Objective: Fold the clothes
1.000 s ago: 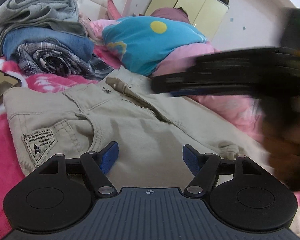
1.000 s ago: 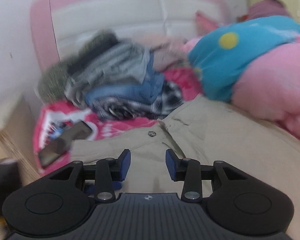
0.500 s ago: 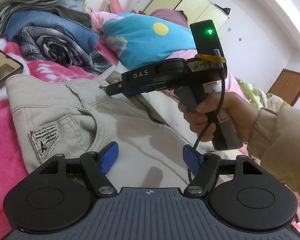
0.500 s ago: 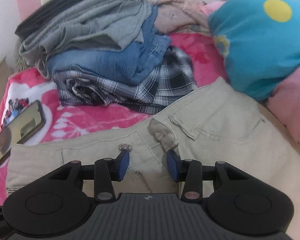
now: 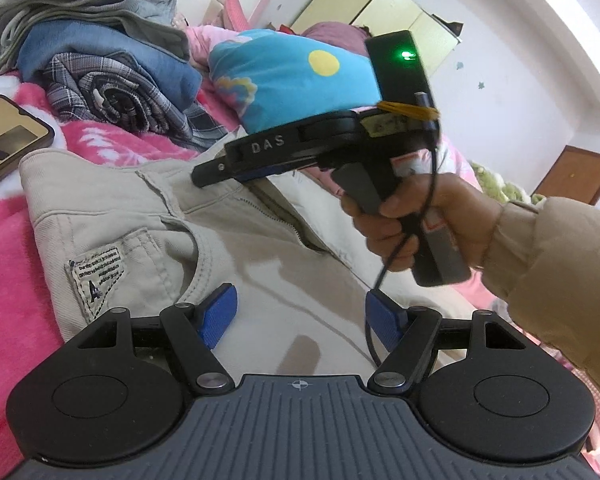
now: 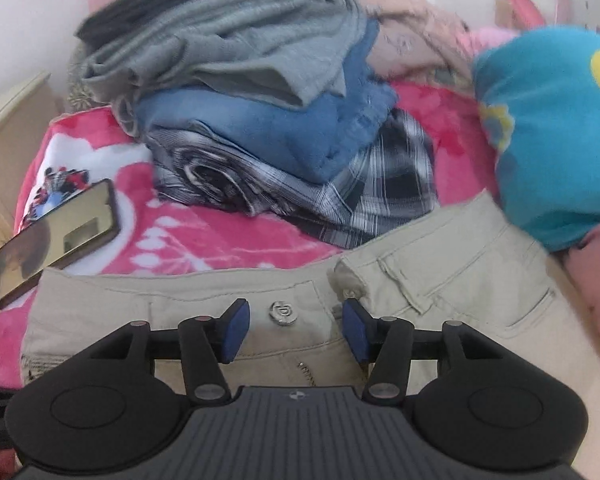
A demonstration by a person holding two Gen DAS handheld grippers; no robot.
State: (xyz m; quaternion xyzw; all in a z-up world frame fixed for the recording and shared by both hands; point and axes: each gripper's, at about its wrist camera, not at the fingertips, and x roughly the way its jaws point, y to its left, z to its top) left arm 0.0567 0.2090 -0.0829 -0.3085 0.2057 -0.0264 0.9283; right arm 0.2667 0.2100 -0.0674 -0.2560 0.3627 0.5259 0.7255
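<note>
Right now the trousers (image 6: 440, 280) lie flat on the bed (image 6: 204, 240), waist open, just below the stack of folded clothes (image 6: 260, 120).

Risks, as I judge them:
- R gripper (image 6: 296, 326) has its fingers opening over the waistband w/ the button (image 6: 282, 313) between them, nothing pinched yet. If they close there they may catch the metal button or only one layer of cloth, so the waist slips out on the lift.
- Fly flap is loose beside the button; a grab on it alone would twist the fold.
- Phone (image 6: 56, 236) sits on the bed by the waist's far corner; dragging the cloth could shove it off.
- Cable from the R handle hangs over the L fingers (image 5: 220, 312); could snag.

Pose: the R hand (image 5: 416, 224) grips its handle, gripper pitched down steeply at the waistband. L gripper (image 5: 300, 318) sits lower on the trousers near the pocket label (image 5: 98, 276), tilted slightly down, fingers wide apart & empty, hovering over the cloth.
</note>
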